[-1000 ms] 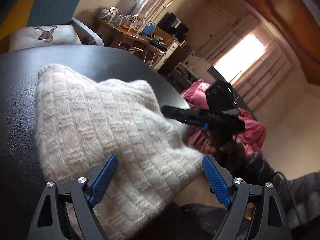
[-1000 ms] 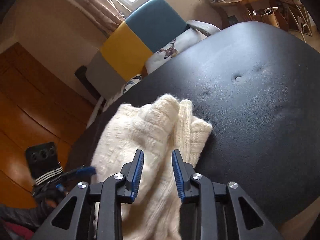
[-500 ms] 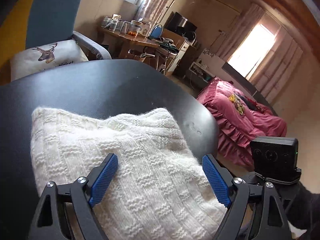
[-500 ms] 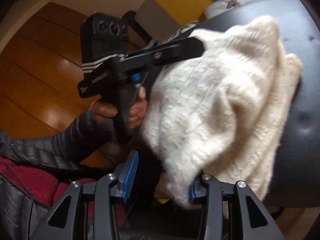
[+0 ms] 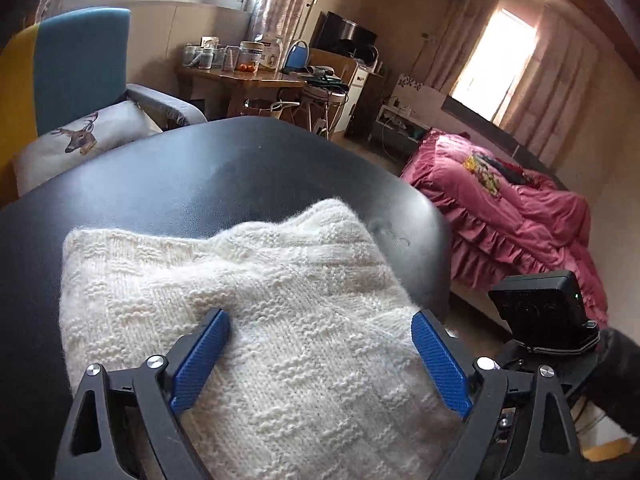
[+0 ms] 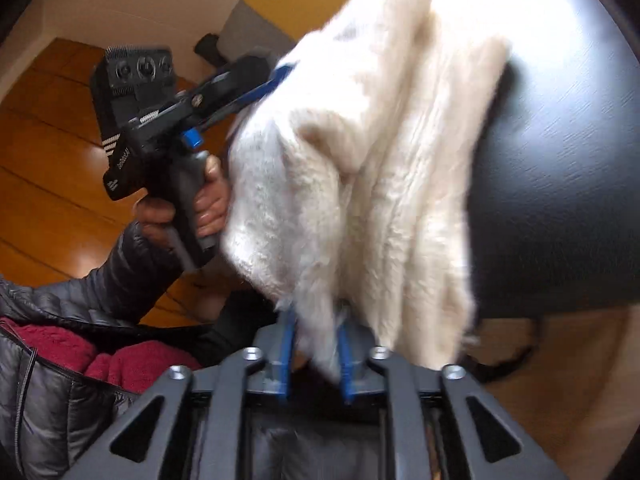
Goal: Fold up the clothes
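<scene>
We see the cream knitted sweater (image 5: pixel 256 300) lying folded on the black counter (image 5: pixel 200 176), filling the 6 o'clock half of the left wrist view. Our left hand-held gripper (image 5: pixel 320 344) hovers over it with its blue pads (image 5: pixel 200 364) spread wide, gripping nothing. In the right wrist view, our right hand-held gripper (image 6: pixel 314 354) has its jaws nearly closed on the sweater's hanging lower edge at 6 o'clock. At 9 o'clock there, a hand (image 6: pixel 208 200) holds the left tool's handle beside the fabric.
</scene>
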Motion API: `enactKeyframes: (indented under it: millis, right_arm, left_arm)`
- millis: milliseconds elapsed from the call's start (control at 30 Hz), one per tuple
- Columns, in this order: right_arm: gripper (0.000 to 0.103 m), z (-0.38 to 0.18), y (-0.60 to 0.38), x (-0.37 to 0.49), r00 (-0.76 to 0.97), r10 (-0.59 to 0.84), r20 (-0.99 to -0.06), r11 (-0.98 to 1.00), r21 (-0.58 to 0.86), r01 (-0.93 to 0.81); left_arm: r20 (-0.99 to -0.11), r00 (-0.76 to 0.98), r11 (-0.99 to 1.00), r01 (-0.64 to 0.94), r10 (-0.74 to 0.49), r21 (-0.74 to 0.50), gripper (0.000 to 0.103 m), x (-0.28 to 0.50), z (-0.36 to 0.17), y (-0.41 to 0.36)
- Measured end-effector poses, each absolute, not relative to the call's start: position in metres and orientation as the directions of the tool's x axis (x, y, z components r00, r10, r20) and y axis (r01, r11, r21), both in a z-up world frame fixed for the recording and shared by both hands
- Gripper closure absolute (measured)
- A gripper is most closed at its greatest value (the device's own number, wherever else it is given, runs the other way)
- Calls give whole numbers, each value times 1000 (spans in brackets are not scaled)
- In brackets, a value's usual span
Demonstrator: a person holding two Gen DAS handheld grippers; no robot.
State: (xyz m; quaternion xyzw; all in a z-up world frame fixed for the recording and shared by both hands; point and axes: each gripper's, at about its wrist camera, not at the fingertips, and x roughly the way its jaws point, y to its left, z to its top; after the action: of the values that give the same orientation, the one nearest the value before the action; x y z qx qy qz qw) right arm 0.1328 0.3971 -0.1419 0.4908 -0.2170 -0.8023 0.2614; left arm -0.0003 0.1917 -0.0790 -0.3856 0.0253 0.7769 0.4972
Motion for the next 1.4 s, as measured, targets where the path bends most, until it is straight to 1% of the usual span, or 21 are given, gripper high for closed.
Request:
enactKeyframes:
  millis: [100,200,267,367,433,467,500,600,700,800,867,900,1000,1067,1133,1233,1267,1333,1400]
  right_arm:
    - [75,-119,406,148,-454,-548,-703,-829,528,184]
    - [75,-106,387,132,-507,-464,-727,-885,412,219]
    - [75,-99,372,120,-542,-407,-735,-913,327,243]
    - [75,-87,350,100,-595,-322,-736,-943,193,271]
    - [75,-106,344,87,-541,-248,-804,-960,129,248]
    - [78,-121,344,86,-503,-220,-836,-966,116,230]
    - [78,-129,348,90,-517,-230,-824,-966,131,222]
    - [79,-137,361,101,-564,-267,-781,-962,187,198]
    - [79,-141,360,101,-578,-256,-775,-966,178,190]
    - [79,-134,359,95,-550,-273,-789,-962,208,179]
    - [79,-117,362,90,-553,-295,-780,-956,245,164]
    - [77,-105,364,88,-574,-285,-767,-958,235,162]
    - [77,-74,363,67,-638,-238,-733,-971,169,169]
    - [77,-65,359,45,-664,-222,-714,-975,146,169]
    - [77,-73,357,18,-645,-219,-732,-975,147,164]
    - [77,-115,361,-11,-540,-124,-833,-992,88,92]
    - [77,-123,369,-7,-559,-144,-817,-990,123,75]
    - [77,-135,388,9,-629,-217,-747,-970,239,50]
    - [77,-143,402,20,-663,-271,-698,-940,341,24]
  left_arm:
    - [-596,-265,-545,-759,758,-356,10,1,-67,164]
    - [-580,-318,-581,-736,750,-348,10,7,-61,136]
    - [-585,-337,-600,-724,738,-340,10,12,-64,123]
    - [-600,-313,-599,-713,737,-364,10,20,-76,114]
    - [-624,-302,-601,-720,721,-346,10,30,-89,115]
    - [-639,-304,-604,-729,707,-322,10,34,-95,117]
    - [-654,-307,-608,-736,691,-297,10,37,-102,120]
    - [-652,-343,-626,-735,676,-261,10,44,-112,125]
    - [-655,-372,-632,-745,658,-212,9,49,-110,131]
    - [-621,-377,-630,-735,687,-251,9,45,-97,123]
    - [-601,-378,-627,-728,705,-277,9,37,-87,116]
    - [-590,-378,-625,-725,713,-290,9,33,-82,113]
    - [-558,-381,-618,-713,737,-330,9,21,-68,103]
    - [-559,-387,-625,-707,734,-331,9,8,-63,107]
    - [-568,-364,-619,-701,738,-356,9,-6,-62,115]
    - [-614,-304,-620,-674,728,-401,9,-30,-70,133]
    - [-645,-279,-630,-661,712,-408,9,-35,-79,140]
    - [-689,-255,-642,-663,678,-386,9,-32,-99,152]
    - [-702,-295,-649,-696,648,-307,9,-20,-110,160]
